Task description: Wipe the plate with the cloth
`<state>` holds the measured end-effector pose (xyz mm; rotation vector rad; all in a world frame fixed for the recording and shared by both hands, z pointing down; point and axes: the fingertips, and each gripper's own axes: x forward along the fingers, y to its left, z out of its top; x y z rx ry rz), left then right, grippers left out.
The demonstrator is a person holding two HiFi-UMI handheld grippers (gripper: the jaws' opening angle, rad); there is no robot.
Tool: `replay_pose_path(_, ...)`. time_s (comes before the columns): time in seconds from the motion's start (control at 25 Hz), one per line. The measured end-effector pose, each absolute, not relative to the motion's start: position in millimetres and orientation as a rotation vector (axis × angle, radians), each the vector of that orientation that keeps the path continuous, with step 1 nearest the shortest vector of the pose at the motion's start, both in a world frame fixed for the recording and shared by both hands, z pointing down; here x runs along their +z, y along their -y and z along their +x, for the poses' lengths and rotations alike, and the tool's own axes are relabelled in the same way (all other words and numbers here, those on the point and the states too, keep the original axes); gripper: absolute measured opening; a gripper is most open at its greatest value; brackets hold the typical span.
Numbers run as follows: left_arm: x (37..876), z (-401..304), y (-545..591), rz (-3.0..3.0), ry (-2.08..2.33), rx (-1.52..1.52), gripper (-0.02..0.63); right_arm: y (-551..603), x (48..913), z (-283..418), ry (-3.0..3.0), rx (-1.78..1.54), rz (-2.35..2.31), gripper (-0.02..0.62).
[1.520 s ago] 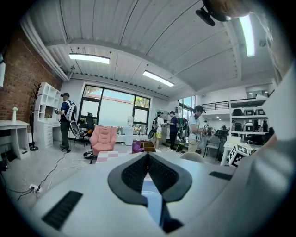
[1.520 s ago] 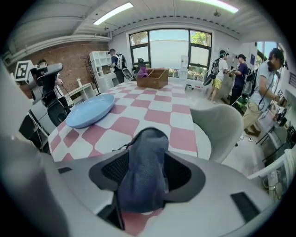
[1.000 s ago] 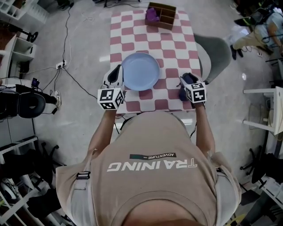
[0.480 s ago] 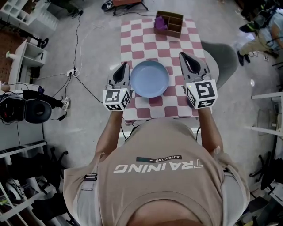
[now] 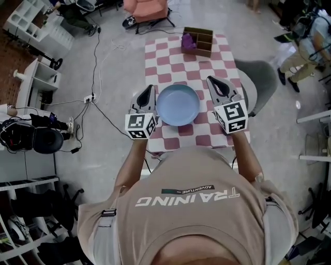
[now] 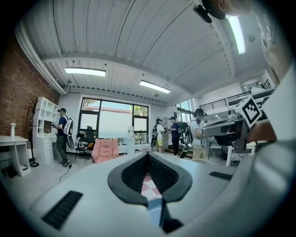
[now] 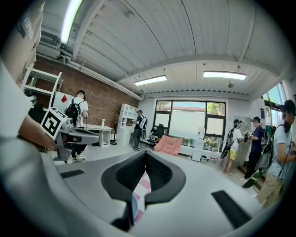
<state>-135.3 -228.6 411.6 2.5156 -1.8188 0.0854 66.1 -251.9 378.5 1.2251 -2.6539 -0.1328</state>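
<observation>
A light blue plate point(image 5: 178, 105) lies empty on the red-and-white checked table point(image 5: 170, 57). The purple cloth point(image 5: 188, 42) sits bunched in a wooden box point(image 5: 202, 37) at the table's far end, well away from both grippers. My left gripper point(image 5: 151, 88) hovers at the plate's left edge, shut and empty. Level with it on the plate's right side is my right gripper point(image 5: 209, 78), also shut with nothing in it. In the left gripper view the left gripper point(image 6: 148, 159) points level across the room, and so does the right gripper point(image 7: 146, 157) in the right gripper view.
A grey chair point(image 5: 258, 77) stands by the table's right side and a pink armchair point(image 5: 147, 10) beyond its far end. Cables point(image 5: 95, 77) run over the floor on the left. Several people stand around the room in the gripper views.
My right gripper has risen from low beside the plate's right edge and turned from pointing down to level, with its jaws now together. The left gripper has risen a little.
</observation>
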Motion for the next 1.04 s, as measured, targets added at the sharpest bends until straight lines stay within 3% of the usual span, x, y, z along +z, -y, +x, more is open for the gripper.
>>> replay_pose_path(1.04,426,-134,209,2.487,1.832,0.12,0.015,242,390,72,2.734,-0.129,1.171,0.018)
